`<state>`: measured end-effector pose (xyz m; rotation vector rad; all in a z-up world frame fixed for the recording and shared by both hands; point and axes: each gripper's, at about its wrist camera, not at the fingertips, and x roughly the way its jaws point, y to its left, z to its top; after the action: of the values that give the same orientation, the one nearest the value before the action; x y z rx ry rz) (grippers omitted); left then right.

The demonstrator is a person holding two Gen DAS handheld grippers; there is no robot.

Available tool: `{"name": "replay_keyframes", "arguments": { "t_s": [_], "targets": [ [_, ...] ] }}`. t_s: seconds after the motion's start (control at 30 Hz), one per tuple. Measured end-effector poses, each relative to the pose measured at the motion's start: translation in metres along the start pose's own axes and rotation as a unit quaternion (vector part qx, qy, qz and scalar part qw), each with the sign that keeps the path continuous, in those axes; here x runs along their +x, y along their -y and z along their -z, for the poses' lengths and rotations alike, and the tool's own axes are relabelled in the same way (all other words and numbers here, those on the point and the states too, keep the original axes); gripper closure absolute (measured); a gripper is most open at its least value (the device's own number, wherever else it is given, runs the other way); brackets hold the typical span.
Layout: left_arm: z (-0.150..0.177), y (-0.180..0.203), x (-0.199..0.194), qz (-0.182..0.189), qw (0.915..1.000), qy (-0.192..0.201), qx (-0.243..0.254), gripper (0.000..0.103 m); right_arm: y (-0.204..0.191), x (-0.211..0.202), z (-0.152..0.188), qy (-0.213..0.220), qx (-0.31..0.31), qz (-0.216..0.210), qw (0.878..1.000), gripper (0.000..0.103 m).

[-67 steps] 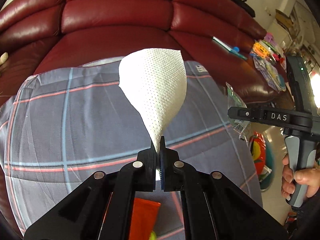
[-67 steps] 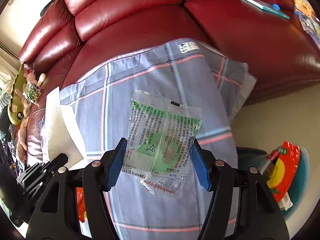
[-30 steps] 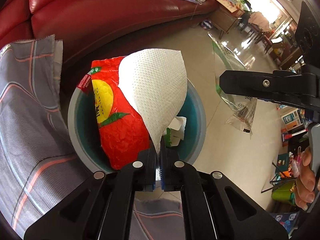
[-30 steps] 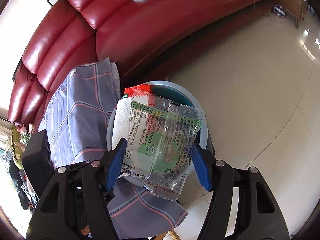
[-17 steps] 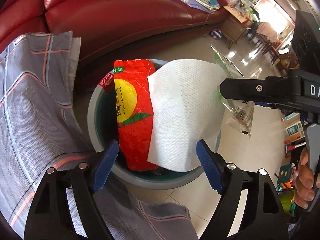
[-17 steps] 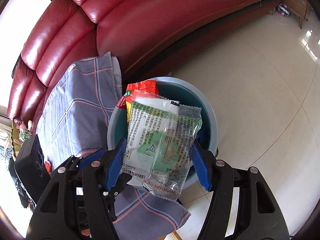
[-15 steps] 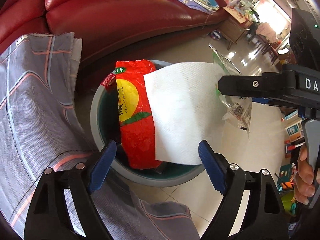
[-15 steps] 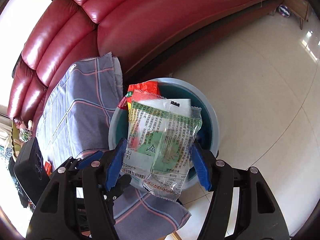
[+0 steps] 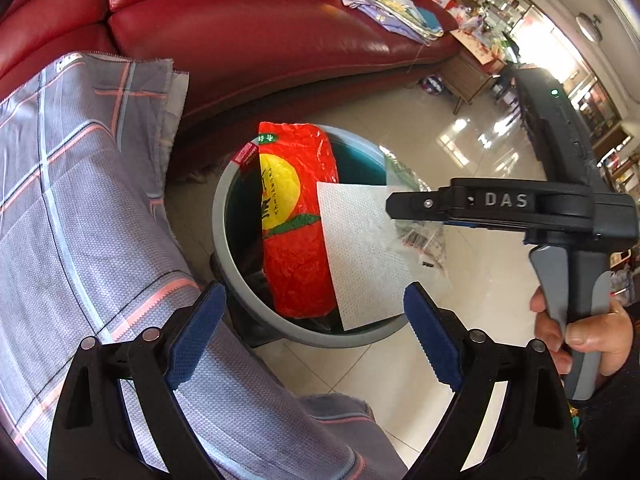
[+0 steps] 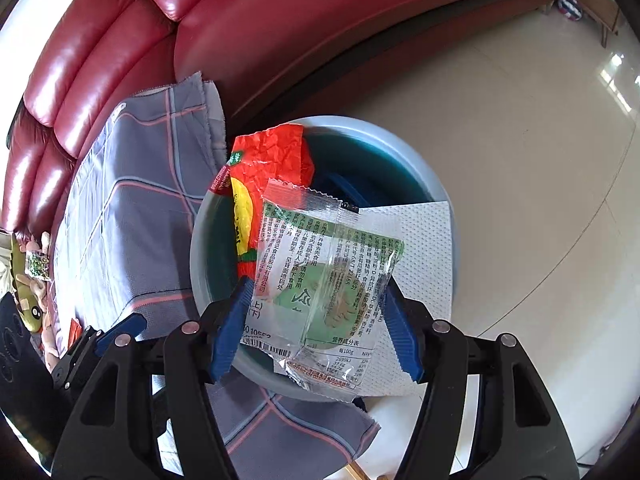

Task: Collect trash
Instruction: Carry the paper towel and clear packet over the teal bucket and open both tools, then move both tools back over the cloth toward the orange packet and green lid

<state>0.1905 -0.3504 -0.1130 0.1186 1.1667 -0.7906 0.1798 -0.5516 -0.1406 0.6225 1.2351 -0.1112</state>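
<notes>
Two tools are working over the bin (image 9: 240, 280). The left tool (image 9: 312, 332) is opening wide, empty, its paper towel (image 9: 360, 256) draping across the bin's rim; the right tool (image 10: 316, 320) is gripping the clear wrapper (image 10: 320, 280) above the bin for dropping.

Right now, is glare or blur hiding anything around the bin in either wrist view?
Left wrist view: window glare washes out the floor at right, but the bin and paper towel read sharp. Right wrist view: slight blur on the bin's far rim, and the clear wrapper reflects light; heavy fisheye bending of the sofa at both edges.
</notes>
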Motion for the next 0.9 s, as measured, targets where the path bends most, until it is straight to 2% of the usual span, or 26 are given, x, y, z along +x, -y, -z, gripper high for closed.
{"name": "replay_keyframes", "arguments": {
  "t_s": [0.1, 0.17, 0.3, 0.53, 0.9],
  "targets": [
    [0.002, -0.003, -0.007, 0.001, 1.0000, 0.009, -0.002, 0.012, -0.010, 0.007, -0.006, -0.001, -0.013, -0.001, 1.000, 0.040],
    [0.003, -0.006, -0.012, 0.003, 0.9999, 0.014, -0.004, 0.012, -0.013, 0.018, -0.010, -0.012, -0.019, 0.008, 1.000, 0.028],
    [0.004, -0.014, -0.021, 0.006, 0.9996, 0.021, -0.015, 0.011, -0.010, 0.029, -0.009, -0.028, 0.000, 0.010, 1.000, 0.027],
    [0.006, -0.026, -0.033, 0.005, 0.9990, 0.031, -0.031, 0.009, -0.012, 0.014, -0.003, -0.020, 0.003, 0.022, 1.000, 0.018],
    [0.026, -0.031, -0.072, -0.004, 0.9978, 0.054, -0.038, 0.008, -0.038, -0.026, 0.016, 0.002, -0.008, 0.021, 1.000, 0.013]
  ]
}}
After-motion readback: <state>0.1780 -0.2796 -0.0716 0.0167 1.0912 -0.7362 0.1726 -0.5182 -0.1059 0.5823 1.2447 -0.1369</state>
